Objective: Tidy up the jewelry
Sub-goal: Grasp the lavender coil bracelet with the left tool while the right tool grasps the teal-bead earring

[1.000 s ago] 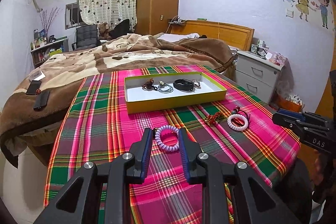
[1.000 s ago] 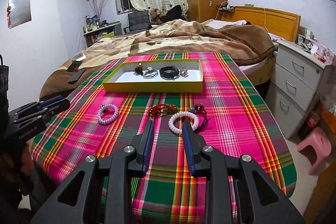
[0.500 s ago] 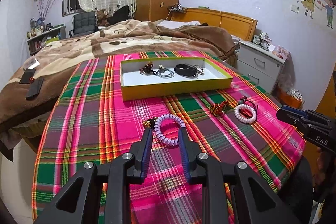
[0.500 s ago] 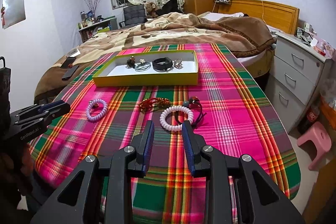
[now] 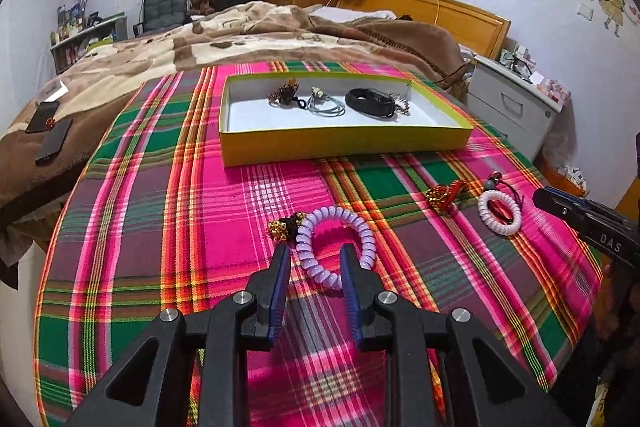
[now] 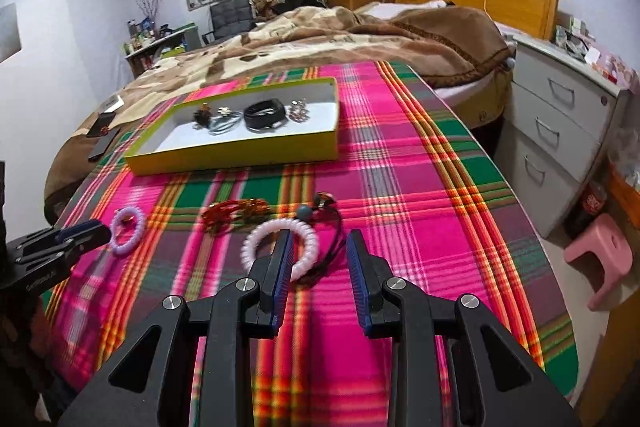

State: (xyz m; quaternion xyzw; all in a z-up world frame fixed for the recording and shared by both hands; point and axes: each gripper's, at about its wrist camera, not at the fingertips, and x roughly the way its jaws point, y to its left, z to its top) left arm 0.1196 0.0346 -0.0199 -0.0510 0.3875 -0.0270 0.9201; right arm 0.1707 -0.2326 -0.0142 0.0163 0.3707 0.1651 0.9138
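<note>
A yellow box (image 5: 344, 143) (image 6: 240, 155) with several pieces of jewelry stands on the plaid tablecloth. A lilac coil bracelet (image 5: 366, 231) (image 6: 128, 227) with a gold charm lies right in front of my left gripper (image 5: 314, 253), which is open, its fingertips on either side of the near loop. A white coil bracelet (image 6: 256, 239) (image 5: 500, 207) with a dark cord lies at my right gripper (image 6: 320, 239), which is open, its left finger over the ring. A red and gold piece (image 6: 232, 213) (image 5: 444, 195) lies between the two bracelets.
A bed with a brown blanket (image 5: 240, 39) lies beyond the table. A grey drawer unit (image 6: 560, 131) and a pink stool (image 6: 600, 247) stand on the right. Phones (image 5: 52, 135) lie on the blanket at left.
Both grippers have moved forward and down to their bracelets. The right gripper has tilted and shifted so its left finger now covers the white bracelet.
</note>
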